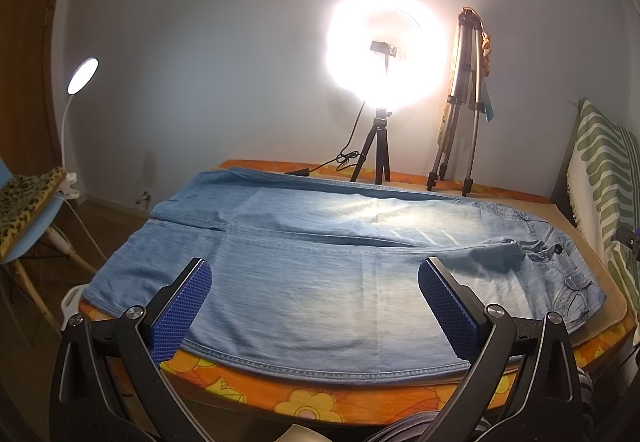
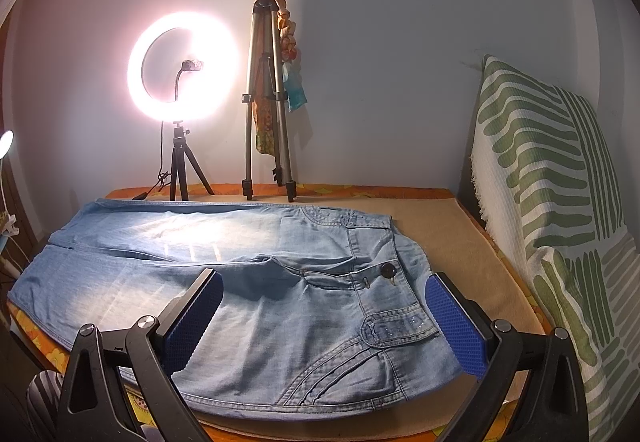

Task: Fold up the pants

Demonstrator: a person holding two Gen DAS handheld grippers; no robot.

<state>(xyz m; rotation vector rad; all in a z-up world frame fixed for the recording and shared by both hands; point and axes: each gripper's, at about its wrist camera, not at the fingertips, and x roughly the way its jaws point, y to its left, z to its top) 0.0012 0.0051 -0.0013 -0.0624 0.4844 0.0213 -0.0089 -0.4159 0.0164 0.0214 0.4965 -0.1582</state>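
Left wrist view: the pants lie flat across the desk, filling mid-frame — soft, heavy denim, best pinched at the near hem edge. The left tool is spread, empty, just before that edge.

Right wrist view: the right tool — spread too — frames the waistband, lower centre.

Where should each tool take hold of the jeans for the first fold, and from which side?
The jeans lie flat, legs side by side, waistband to the right. Likely best: grip the near long edge from the person's side, left tool on the leg seam, right tool by the waistband corner. That edge overhangs the beige mat, giving the open jaws room underneath.
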